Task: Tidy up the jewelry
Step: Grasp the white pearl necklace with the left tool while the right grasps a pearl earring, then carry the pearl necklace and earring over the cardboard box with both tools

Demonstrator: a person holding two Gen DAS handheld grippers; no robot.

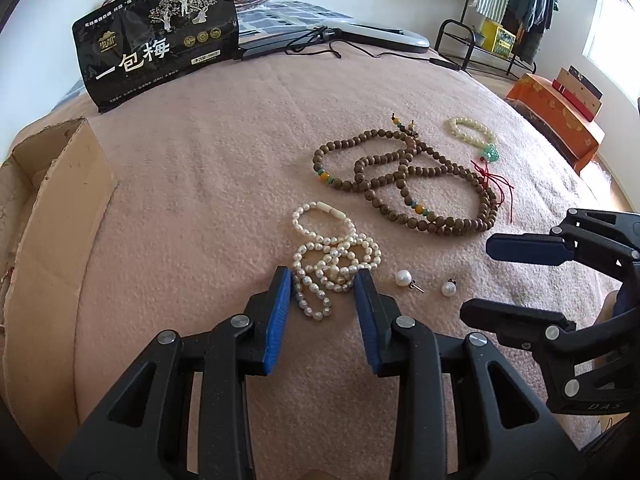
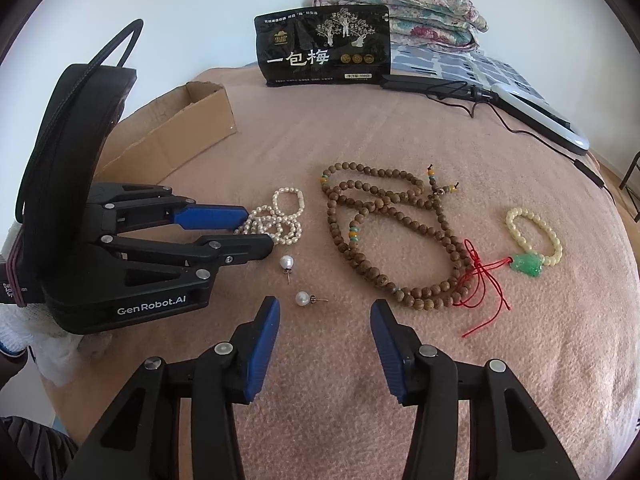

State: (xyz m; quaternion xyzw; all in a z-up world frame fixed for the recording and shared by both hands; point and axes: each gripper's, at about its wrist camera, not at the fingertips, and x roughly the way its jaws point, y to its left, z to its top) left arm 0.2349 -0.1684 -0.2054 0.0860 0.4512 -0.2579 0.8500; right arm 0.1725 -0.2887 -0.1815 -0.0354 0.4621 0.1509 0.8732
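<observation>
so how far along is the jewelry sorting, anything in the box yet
Nothing looks put away: what shows of the cardboard box holds no jewelry. In hand: the left gripper straddles the pearl necklace on the blanket, not lifted. The right gripper is open near one pearl earring. Left: second earring, wooden bead strand, pale bracelet with green charm.

Pink bed (blanketed) bears pearl necklace.

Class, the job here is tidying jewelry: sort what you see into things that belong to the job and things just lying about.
Belongs: pearl necklace, wooden bead string, pale bracelet, two pearl earrings, cardboard box.

Lying about: black snack bag, folded quilt, cable.
</observation>
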